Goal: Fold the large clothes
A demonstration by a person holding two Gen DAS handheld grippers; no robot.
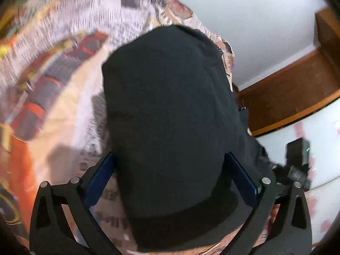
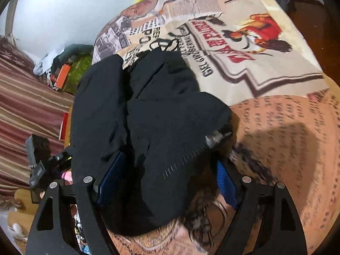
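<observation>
The garment is plain black, with a short row of pale grey dashes along one edge. It lies on a bedspread printed like old newspaper: cream and peach ground, black lettering, red headline letters, and a figure in red and orange. The gripper fingers carry dark blue pads on black frames. A blanket is striped maroon, brown and tan. The wall is pale grey-white, the wooden frame reddish brown.
</observation>
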